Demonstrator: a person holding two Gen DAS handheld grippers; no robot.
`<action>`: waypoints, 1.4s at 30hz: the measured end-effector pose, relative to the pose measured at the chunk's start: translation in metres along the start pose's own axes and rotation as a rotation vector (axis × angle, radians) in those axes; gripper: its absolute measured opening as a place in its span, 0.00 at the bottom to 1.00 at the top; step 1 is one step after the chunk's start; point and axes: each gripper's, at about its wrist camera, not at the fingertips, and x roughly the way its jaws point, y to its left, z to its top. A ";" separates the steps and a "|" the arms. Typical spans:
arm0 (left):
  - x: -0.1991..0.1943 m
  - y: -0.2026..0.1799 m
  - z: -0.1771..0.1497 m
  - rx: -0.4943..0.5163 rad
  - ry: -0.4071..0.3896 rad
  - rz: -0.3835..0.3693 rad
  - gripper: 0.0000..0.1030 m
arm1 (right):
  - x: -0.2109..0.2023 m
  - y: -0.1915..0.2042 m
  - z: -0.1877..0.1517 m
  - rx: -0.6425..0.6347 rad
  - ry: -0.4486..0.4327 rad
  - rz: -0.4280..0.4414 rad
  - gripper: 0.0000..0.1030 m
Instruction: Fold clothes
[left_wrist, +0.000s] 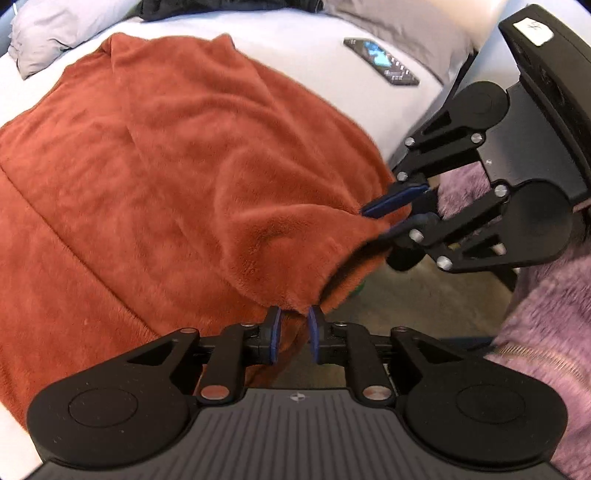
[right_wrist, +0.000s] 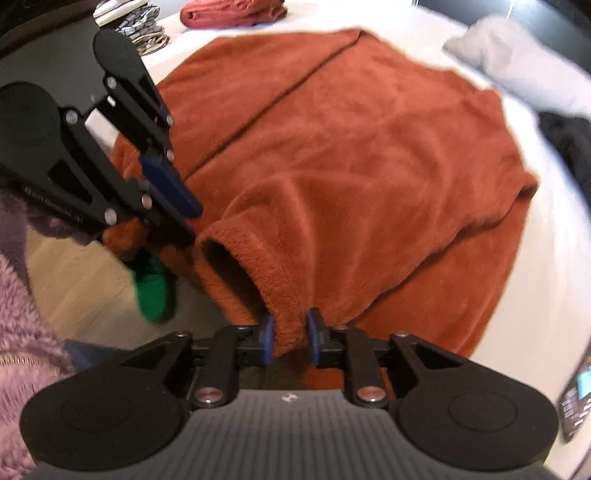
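Observation:
A rust-orange fleece garment (left_wrist: 166, 147) lies spread over the white bed (left_wrist: 303, 48), with its near edge lifted off the bed's side. In the left wrist view my left gripper (left_wrist: 294, 334) is shut on a fold of that edge, with fleece filling the gap between the blue pads. To its right, my right gripper (left_wrist: 391, 218) pinches the same edge. In the right wrist view my right gripper (right_wrist: 290, 339) is shut on the fleece (right_wrist: 351, 147) beside a tube-like opening. My left gripper (right_wrist: 173, 199) is at the upper left with fleece bunched under it.
A phone (left_wrist: 382, 61) lies on the sheet near a grey pillow (left_wrist: 48, 33). Dark clothing (left_wrist: 221, 7) lies at the far side of the bed. A folded red garment (right_wrist: 232, 13) and a stack of clothes (right_wrist: 140, 26) sit further off. A green item (right_wrist: 155, 291) lies on the wooden floor. A person's purple fuzzy sleeve (left_wrist: 546, 332) is close by.

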 end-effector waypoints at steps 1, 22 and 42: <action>-0.002 0.001 -0.001 -0.007 -0.008 0.001 0.20 | 0.000 -0.002 -0.004 0.018 0.003 0.024 0.37; -0.010 0.013 0.018 -0.106 -0.180 0.045 0.43 | 0.008 0.029 -0.009 -0.151 -0.148 -0.180 0.26; 0.014 0.009 0.019 -0.091 -0.101 0.020 0.43 | -0.026 -0.016 -0.033 0.122 -0.085 -0.058 0.53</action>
